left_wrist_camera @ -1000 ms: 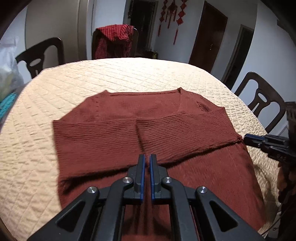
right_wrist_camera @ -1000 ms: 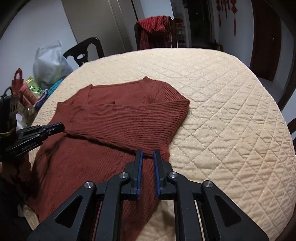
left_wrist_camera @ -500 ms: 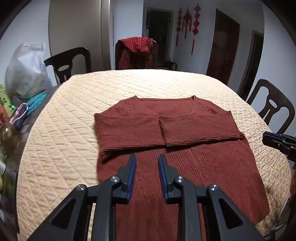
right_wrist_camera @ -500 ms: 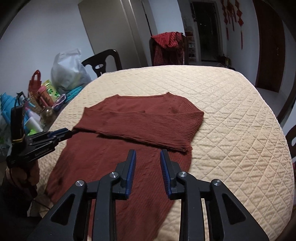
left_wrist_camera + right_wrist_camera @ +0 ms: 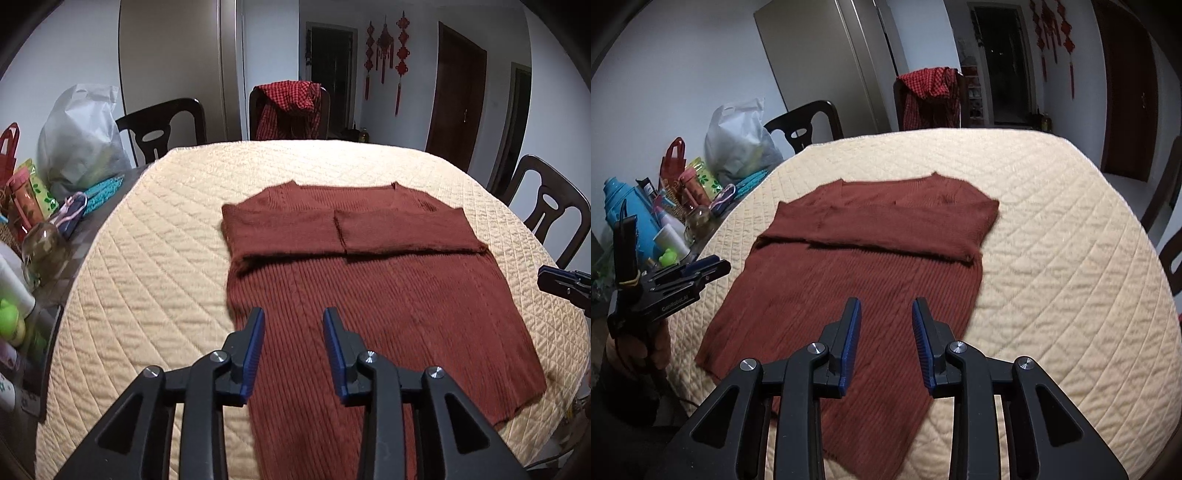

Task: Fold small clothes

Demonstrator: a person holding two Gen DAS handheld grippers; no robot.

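Looking through the left wrist view, I see my left gripper (image 5: 293, 317) hanging above the near part of the rust-red sweater (image 5: 388, 302), its blue-padded jaws apart with only the knit showing in the gap below them and nothing pinched; they have just been opening. The sweater lies flat on the round table under a cream quilted cover (image 5: 155, 280), neckline at the far end, and both sleeves are folded inward across the chest so that their cuffs meet near the middle. At the right edge of this view the tip of my right gripper (image 5: 561, 282) pokes in, just beside the sweater's right side. A white plastic bag (image 5: 79, 133) and assorted bottles crowd the left edge of the table, and a red checked garment (image 5: 291, 107) hangs over the chair at the far side. Turning to the right wrist view, the right gripper (image 5: 886, 314) is over the near right portion of the sweater (image 5: 857, 288), jaws likewise apart and clear of the fabric, having just been widening. The left gripper (image 5: 709, 266) shows at the left, held in a hand (image 5: 646, 343) just off the sweater's left edge; from this angle I cannot tell how its jaws stand. The same bag (image 5: 738, 140) sits beyond it on the far left.
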